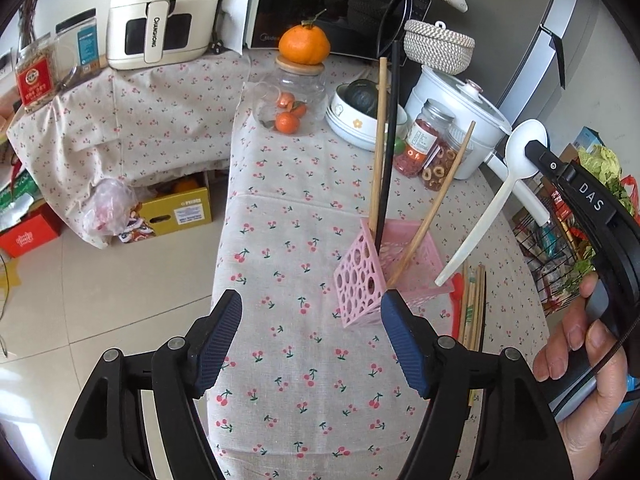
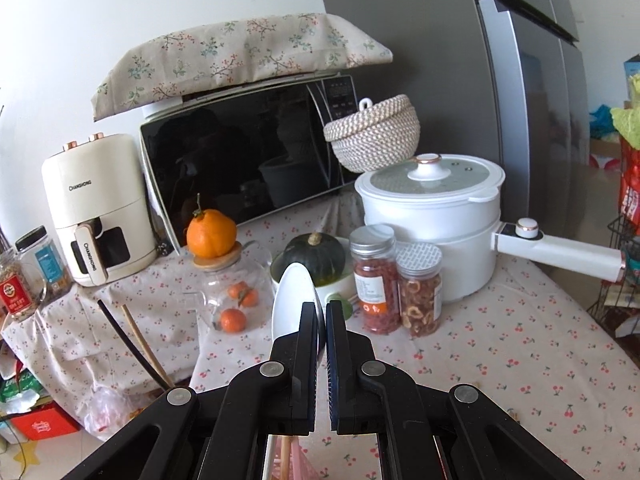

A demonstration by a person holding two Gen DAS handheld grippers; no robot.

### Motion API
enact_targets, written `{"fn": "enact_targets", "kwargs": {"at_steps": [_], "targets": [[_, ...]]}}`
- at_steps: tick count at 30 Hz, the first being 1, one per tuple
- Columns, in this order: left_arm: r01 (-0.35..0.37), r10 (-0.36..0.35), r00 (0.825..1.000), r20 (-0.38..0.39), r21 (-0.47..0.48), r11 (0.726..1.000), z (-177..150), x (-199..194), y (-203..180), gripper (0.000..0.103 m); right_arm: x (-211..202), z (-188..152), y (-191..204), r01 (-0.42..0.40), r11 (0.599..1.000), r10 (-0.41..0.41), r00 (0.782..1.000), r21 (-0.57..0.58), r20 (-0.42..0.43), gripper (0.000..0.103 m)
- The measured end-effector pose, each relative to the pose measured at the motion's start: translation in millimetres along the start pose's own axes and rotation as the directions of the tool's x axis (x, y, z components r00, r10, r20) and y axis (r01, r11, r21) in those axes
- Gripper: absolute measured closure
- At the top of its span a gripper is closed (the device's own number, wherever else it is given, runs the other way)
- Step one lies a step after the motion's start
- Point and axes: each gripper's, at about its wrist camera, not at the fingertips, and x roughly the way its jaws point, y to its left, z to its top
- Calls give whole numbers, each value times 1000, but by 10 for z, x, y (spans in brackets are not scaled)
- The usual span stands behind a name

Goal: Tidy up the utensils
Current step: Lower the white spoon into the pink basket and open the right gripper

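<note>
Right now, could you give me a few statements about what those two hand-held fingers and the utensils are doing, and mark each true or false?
1. The right gripper is shut on the white spoon. True.
2. The left gripper holds a chopstick. False: its fingers are open and empty.
3. The pink holder has chopsticks standing in it. True.
4. The spoon is already in the holder. False: it hangs above it.
5. More chopsticks lie on the tablecloth beside the holder. True.

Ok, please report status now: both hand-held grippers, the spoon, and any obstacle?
Left hand-held gripper open, empty, low over table. Right hand-held gripper shut on white spoon, handle tip above pink holder. Three chopsticks already inside, leaning; may obstruct.
</note>
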Motion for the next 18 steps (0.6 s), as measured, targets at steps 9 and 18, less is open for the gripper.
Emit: {"fn": "enact_targets", "kwargs": {"at_steps": [9, 18], "targets": [[-6, 4, 998, -63, -26, 1000, 10, 158, 74, 28, 315, -236, 227, 132, 990, -133, 991, -50, -10, 100], [0, -1, 995, -98, -7, 1000, 17, 268, -122, 28, 413, -299, 124, 64, 998, -66, 989, -20, -134, 88]]}}
